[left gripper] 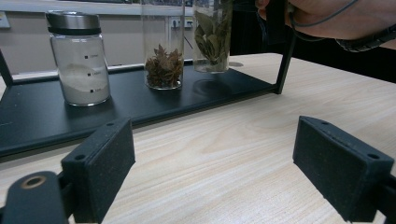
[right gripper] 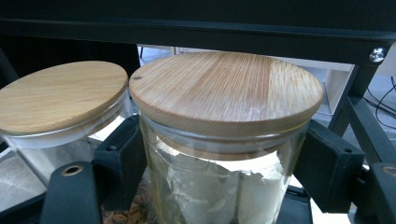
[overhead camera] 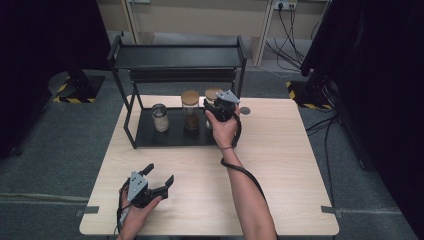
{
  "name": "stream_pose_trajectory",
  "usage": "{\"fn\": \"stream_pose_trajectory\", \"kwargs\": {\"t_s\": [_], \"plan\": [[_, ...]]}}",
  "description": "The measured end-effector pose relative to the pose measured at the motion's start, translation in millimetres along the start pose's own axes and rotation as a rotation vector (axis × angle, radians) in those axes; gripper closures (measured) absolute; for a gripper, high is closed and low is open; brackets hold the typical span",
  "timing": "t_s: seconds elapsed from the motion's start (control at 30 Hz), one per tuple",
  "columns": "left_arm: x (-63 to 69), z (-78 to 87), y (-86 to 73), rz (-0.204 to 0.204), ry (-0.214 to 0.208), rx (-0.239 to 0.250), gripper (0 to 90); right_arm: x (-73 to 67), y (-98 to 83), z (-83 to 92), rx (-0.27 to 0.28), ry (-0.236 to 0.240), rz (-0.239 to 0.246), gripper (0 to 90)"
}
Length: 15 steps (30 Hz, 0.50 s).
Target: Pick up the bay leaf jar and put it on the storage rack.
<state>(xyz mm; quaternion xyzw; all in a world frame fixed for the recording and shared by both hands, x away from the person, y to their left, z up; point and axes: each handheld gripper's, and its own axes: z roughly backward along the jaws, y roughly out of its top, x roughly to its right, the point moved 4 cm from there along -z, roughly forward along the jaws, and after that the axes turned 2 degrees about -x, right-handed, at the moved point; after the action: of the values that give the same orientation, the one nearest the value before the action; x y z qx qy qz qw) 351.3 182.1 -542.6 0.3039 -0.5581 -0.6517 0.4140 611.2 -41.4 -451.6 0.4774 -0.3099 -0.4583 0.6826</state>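
Already the bay-leaf jar [right gripper: 224,140] is clamped by the right gripper [right gripper: 224,172] on the rack's lower shelf [overhead camera: 150,137]; not yet lifted out. Left gripper [overhead camera: 159,179] is held open, idle, over the tabletop [overhead camera: 280,165].

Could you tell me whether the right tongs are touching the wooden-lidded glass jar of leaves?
Touching: in the right gripper view, both pads of the right tongs press the glass jar's sides.

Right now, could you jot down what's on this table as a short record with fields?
Surface: wooden table
Rack: black shelf, three jars on its bottom tray
Left jar: white powder jar, metal lid
Middle jar: star anise jar
Right jar: leaf jar, wooden lid
Right gripper: shut on leaf jar
Left gripper: open, nothing between the jaws
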Motion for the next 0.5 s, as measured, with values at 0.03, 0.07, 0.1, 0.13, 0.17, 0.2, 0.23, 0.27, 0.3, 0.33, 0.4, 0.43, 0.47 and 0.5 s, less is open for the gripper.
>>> {"fn": "stream_pose_trajectory", "kwargs": {"t_s": [0.03, 0.07, 0.1, 0.13, 0.17, 0.2, 0.23, 0.27, 0.3, 0.33, 0.4, 0.43, 0.47, 0.5], "plan": [[-0.1, 0.0, 0.0, 0.000, 0.000, 0.000, 12.5, 0.4, -0.3, -0.5, -0.002, 0.000, -0.001, 25.3], [-0.1, 0.0, 0.0, 0.001, 0.000, 0.001, 12.5, 0.3, -0.7, -1.1, -0.002, 0.000, 0.000, 25.3], [-0.1, 0.0, 0.0, 0.001, 0.000, 0.001, 12.5, 0.4, -1.1, -1.7, -0.004, 0.000, 0.001, 25.3], [-0.1, 0.1, 0.0, 0.001, 0.000, 0.001, 12.5, 0.5, -1.6, -2.4, -0.005, -0.001, -0.002, 25.3], [-0.1, 0.1, 0.0, 0.001, 0.000, 0.001, 12.5, 0.7, -2.4, -3.3, -0.008, -0.001, -0.004, 25.3], [0.1, -0.1, 0.0, 0.003, -0.001, 0.003, 12.5, 0.8, -2.8, -3.8, -0.009, -0.002, -0.005, 25.3], [0.0, 0.0, 0.0, 0.002, 0.000, 0.002, 12.5, 0.8, -3.4, -4.4, -0.010, -0.001, -0.005, 25.3], [-0.1, 0.1, 0.0, 0.001, -0.001, 0.002, 12.5, 0.7, -3.9, -5.0, -0.012, -0.001, -0.006, 25.3], [-0.1, 0.1, 0.0, 0.001, 0.000, 0.002, 12.5, 0.8, -4.3, -5.6, -0.013, -0.001, -0.005, 25.3], [-0.1, 0.0, 0.0, 0.002, -0.001, 0.002, 12.5, 1.0, -4.7, -6.2, -0.014, -0.002, -0.003, 25.3], [-0.1, 0.0, 0.0, 0.002, -0.001, 0.001, 12.5, 1.3, -5.0, -7.0, -0.016, -0.002, -0.004, 25.3], [-0.1, 0.0, 0.0, 0.002, 0.000, 0.001, 12.5, 1.3, -5.1, -7.3, -0.016, -0.002, -0.004, 25.3], [-0.1, 0.0, 0.0, 0.002, -0.001, 0.001, 12.5, 1.2, -5.1, -7.6, -0.016, -0.001, -0.004, 25.3], [-0.1, 0.0, 0.0, 0.001, -0.001, 0.001, 12.5, 1.0, -5.1, -8.0, -0.016, 0.001, -0.005, 25.3]]}}
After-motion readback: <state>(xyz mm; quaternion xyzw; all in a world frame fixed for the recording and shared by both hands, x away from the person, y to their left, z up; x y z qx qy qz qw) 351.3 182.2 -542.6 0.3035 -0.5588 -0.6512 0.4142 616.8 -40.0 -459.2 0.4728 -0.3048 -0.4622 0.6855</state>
